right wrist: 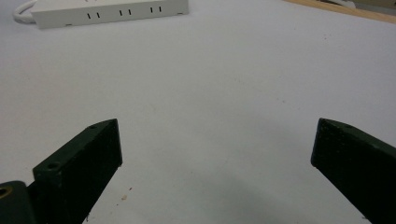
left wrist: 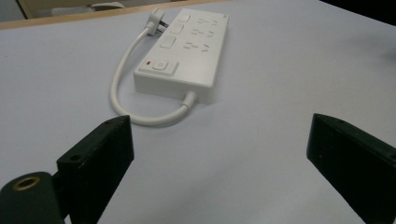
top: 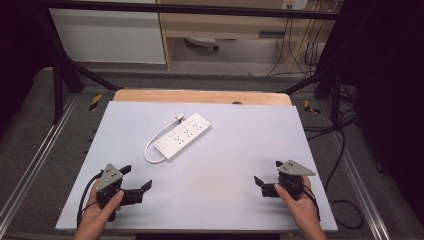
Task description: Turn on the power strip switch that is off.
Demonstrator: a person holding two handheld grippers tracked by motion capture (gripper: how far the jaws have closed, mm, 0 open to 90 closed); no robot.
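White plastic strip, high view: the power strip (top: 185, 136) lies slantwise a little left of the table's middle, its short cable (top: 152, 145) looping off the near-left end and its plug (top: 179, 118) lying against the far end.
Left gripper, high view: your left gripper (top: 136, 184) rests near the front-left corner, jaws apart, holding nothing, well apart from the strip.
Right gripper, high view: your right gripper (top: 267, 181) sits near the front-right, jaws spread and empty.
Room, high view: bare white table top (top: 240, 150) lies between both grippers and the strip; the front edge is close under your hands, so work forward, not back.
Left gripper view, approach: the power strip (left wrist: 184, 51) is straight ahead with its switch (left wrist: 163, 66) end nearest you; I judge this the reach stage, so come in low and square to the narrow body.
Left gripper view, caution: the cable (left wrist: 135, 100) curls just ahead of your left jaw; pass to its right so you don't drag the loop.
Right gripper view, strip: its long side wall (right wrist: 107, 11) shows far off at the top left, so this gripper could steady that side.
Right gripper view, room: open table top (right wrist: 210, 93) ahead; the wooden edge (right wrist: 345, 10) runs at the far right, so keep short of it.
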